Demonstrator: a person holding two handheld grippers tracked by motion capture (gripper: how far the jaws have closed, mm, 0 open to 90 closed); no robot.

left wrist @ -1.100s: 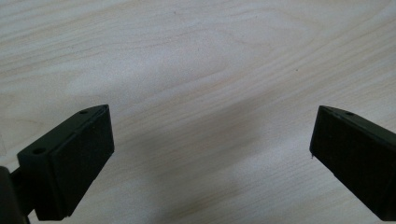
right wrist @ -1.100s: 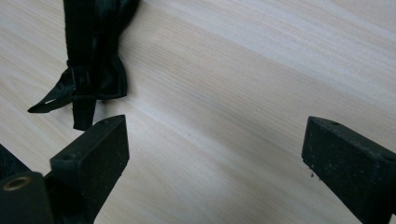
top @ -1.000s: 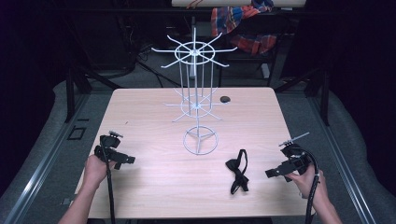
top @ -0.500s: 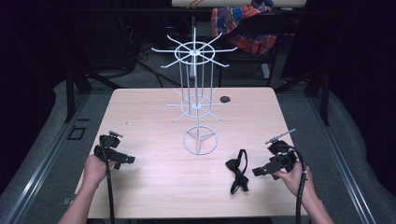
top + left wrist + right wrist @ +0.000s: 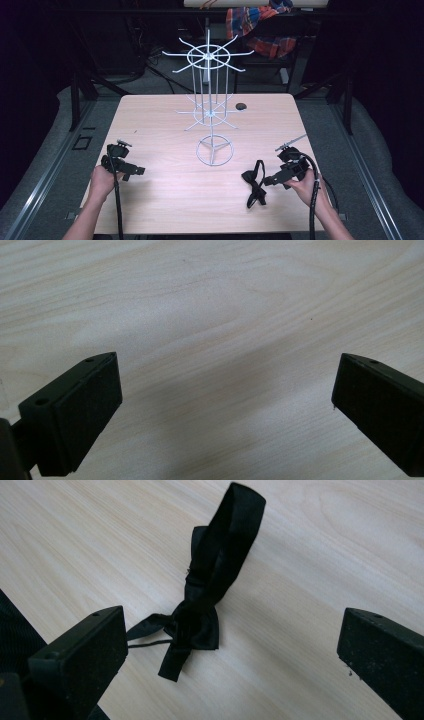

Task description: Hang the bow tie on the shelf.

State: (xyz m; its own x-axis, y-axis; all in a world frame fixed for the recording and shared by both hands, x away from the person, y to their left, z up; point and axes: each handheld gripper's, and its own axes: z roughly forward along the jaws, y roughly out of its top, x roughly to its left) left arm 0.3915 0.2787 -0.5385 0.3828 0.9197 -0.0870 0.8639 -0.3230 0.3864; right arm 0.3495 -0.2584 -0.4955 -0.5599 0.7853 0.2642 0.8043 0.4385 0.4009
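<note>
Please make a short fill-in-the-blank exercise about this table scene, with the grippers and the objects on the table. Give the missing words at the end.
1. The black bow tie lies flat on the wooden ____.
2. The gripper closest to the bow tie is the ____ one.
3. The white wire rack stands on a base shaped like a ____.
4. The jaws of the left gripper are ____.

Missing words: table; right; ring; open
</note>
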